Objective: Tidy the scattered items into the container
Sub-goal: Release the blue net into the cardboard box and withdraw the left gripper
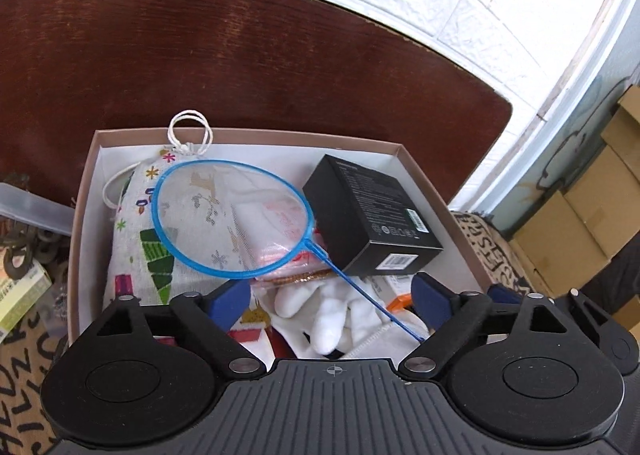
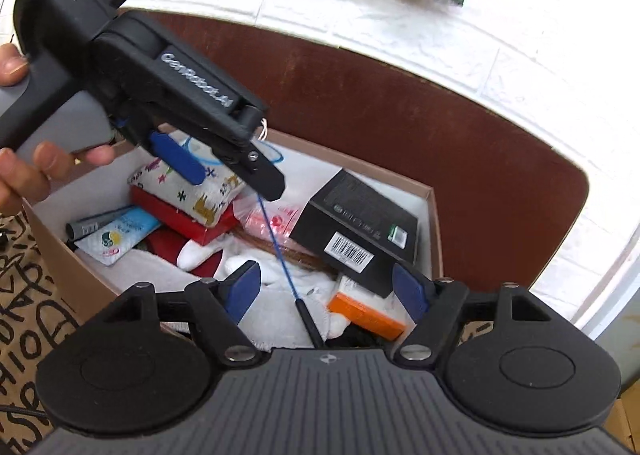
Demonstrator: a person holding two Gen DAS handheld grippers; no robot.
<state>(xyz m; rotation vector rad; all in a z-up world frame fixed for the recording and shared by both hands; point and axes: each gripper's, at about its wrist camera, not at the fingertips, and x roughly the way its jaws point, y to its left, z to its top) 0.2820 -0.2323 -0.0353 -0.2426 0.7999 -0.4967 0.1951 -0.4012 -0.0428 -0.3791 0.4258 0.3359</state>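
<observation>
Left view only — blue net [image 1: 232,219] hoop

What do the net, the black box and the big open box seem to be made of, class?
Net: glossy blue plastic hoop, fine see-through mesh. Black box: probably matte printed cardboard, with sharp folded edges and barcode labels. Open box: likely cardboard, brownish outside, white inside, thin flat walls.
</observation>
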